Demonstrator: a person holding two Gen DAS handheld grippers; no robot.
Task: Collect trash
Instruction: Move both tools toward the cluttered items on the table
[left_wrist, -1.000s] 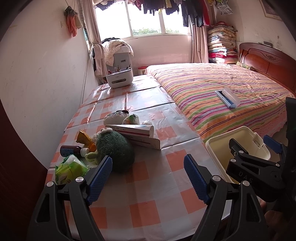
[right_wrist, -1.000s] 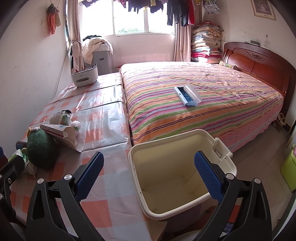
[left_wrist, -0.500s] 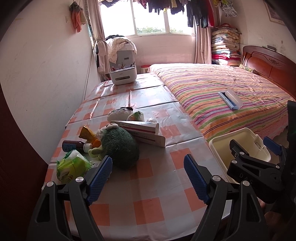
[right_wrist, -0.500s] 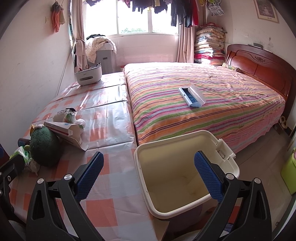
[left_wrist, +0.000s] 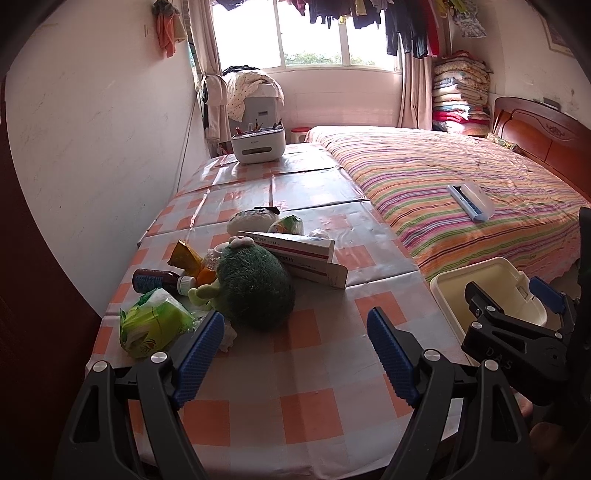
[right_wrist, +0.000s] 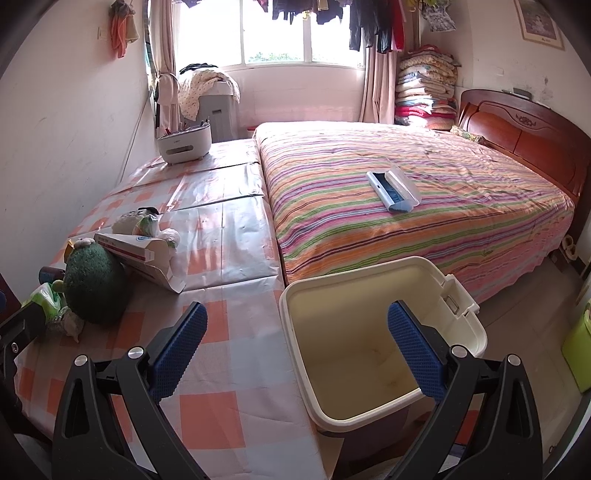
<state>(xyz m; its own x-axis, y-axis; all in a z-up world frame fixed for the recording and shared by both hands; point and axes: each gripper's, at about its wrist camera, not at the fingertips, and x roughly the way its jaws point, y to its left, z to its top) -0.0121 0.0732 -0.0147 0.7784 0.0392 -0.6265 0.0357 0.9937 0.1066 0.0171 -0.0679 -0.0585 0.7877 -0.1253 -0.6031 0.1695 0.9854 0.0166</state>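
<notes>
While both hover with fingers spread and nothing between them, the left gripper (left_wrist: 295, 334) faces the litter on the checked table (left_wrist: 295, 387): a green packet (left_wrist: 151, 325), partly hidden brown bottle (left_wrist: 159, 281), and red-and-white cartons (left_wrist: 299, 253) behind a green plush toy (left_wrist: 253, 288). Below the right gripper (right_wrist: 295, 341), the cream bin (right_wrist: 376, 343) stands beside the table, its base cut off.

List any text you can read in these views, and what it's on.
"DAS": on the black body of the right claw, seen from the left wrist.
Red-and-white carton: print too small to read.
Brown bottle: label blurred.
White caddy: mark unreadable.
</notes>
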